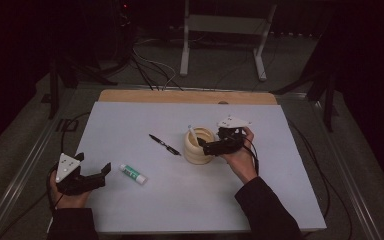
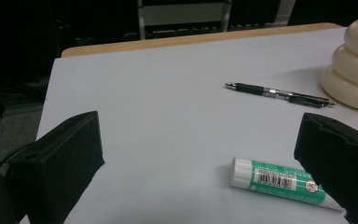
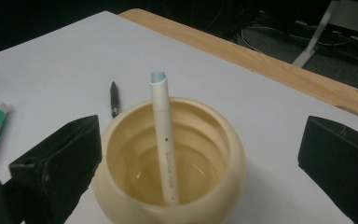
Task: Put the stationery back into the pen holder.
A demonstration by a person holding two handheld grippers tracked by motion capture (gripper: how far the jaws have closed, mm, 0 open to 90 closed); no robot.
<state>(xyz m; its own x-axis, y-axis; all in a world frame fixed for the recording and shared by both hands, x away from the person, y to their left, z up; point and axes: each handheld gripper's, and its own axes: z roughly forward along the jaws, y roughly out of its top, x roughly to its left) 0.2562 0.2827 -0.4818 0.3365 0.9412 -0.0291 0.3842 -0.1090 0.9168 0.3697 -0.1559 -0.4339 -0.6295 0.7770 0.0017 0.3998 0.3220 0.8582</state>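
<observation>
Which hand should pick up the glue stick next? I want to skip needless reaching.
Left. The left gripper has open jaws already around the glue stick on the table. The right gripper is open above the cream holder.

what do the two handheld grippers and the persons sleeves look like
Both the left gripper and the right gripper are black, each topped by a grey three-cornered plate with dark dots. Their fingers are blocky black pads. Thin black cables trail from each. The sleeves are dark.
</observation>
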